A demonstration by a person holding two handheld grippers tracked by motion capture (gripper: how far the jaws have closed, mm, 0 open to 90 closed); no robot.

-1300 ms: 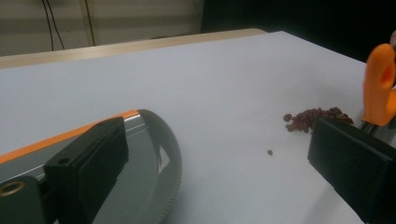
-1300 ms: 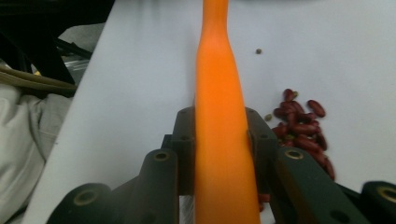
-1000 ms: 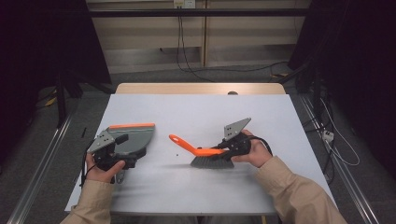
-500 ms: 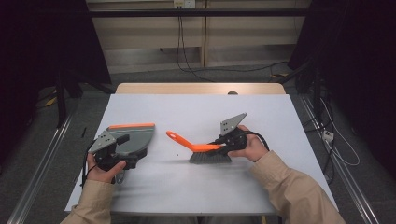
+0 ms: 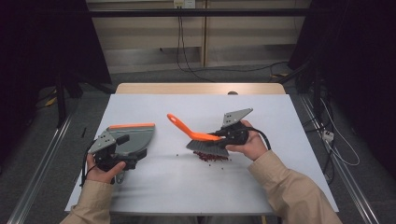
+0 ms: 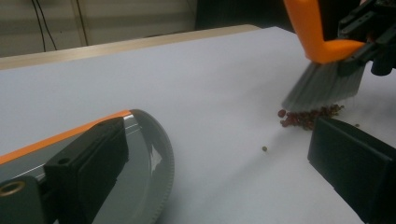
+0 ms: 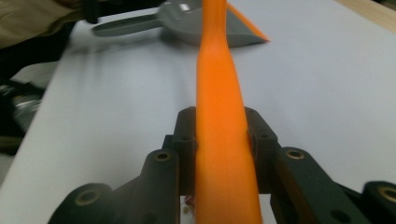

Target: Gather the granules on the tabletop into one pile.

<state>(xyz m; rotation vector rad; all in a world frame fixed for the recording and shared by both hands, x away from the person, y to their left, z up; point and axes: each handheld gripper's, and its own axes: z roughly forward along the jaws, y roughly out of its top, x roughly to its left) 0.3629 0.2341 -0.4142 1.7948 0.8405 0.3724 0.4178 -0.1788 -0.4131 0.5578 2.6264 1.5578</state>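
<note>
Fingers, right gripper (image 7: 224, 186): clamped from both sides on the orange handle of the brush (image 5: 201, 137), which runs straight out between them
Fingers, left gripper (image 5: 122, 148): closed on the dustpan (image 5: 133, 136) at its rear, judging by the high view; the left gripper view seems to show one jaw over the pan and the other beside it
Brush bristles (image 6: 322, 86): below and ahead of the right fingers, touching the table (image 5: 196, 177), apparently to push debris
Red beads (image 5: 210, 156): heaped directly under the bristles, well apart from the left fingers
Stray bead (image 6: 264, 149): between heap and pan
Dustpan lip (image 6: 163, 158): flat on the table, seemingly held ready to receive the heap
</note>
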